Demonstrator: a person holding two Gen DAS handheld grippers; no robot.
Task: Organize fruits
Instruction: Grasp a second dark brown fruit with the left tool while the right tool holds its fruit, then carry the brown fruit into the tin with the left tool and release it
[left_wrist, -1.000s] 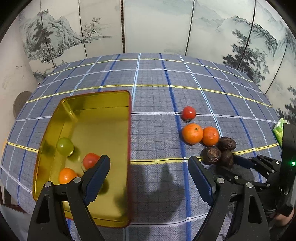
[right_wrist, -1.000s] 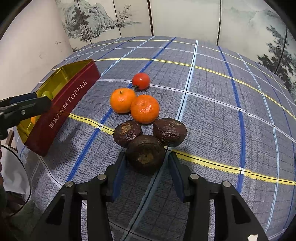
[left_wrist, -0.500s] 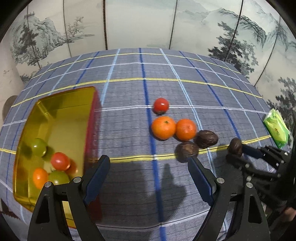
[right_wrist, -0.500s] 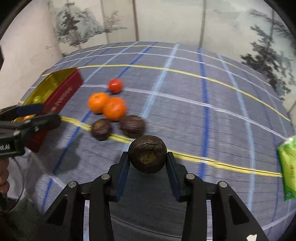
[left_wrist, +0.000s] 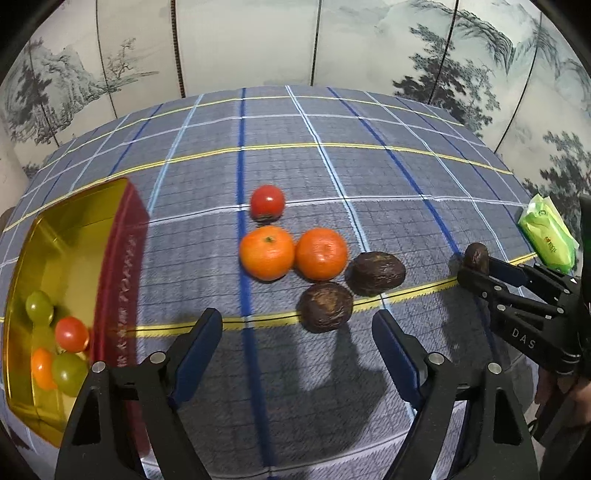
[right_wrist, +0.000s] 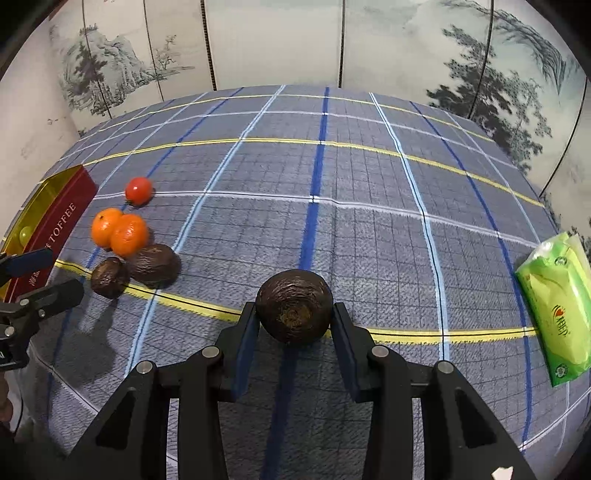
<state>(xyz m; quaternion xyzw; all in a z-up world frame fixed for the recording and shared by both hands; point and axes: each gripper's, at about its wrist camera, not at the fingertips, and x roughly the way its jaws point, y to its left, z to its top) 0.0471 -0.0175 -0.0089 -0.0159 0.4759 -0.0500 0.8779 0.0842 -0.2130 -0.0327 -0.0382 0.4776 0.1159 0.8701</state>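
Held fruit (right_wrist: 294, 306) carried rightward, plaid tablecloth (right_wrist: 369, 229), painted screen (right_wrist: 273, 40)

The worktop wears a woven grey-blue checked cloth (right_wrist: 369, 229), matt and slightly ribbed. The rectangular toffee tin (left_wrist: 74, 236) is metal, mirror-bright gold inside and glossy red outside. The dark brown wrinkled fruit (right_wrist: 294, 305) in the right claw (right_wrist: 294, 332) looks rough and dull, while the small red tomato (left_wrist: 267, 202) shines smoothly and the two orange mandarins (left_wrist: 266, 252) show fine-dimpled peel. The green tissue pack (right_wrist: 557, 306) is glossy plastic film. Both claws' frames look like matt black plastic.
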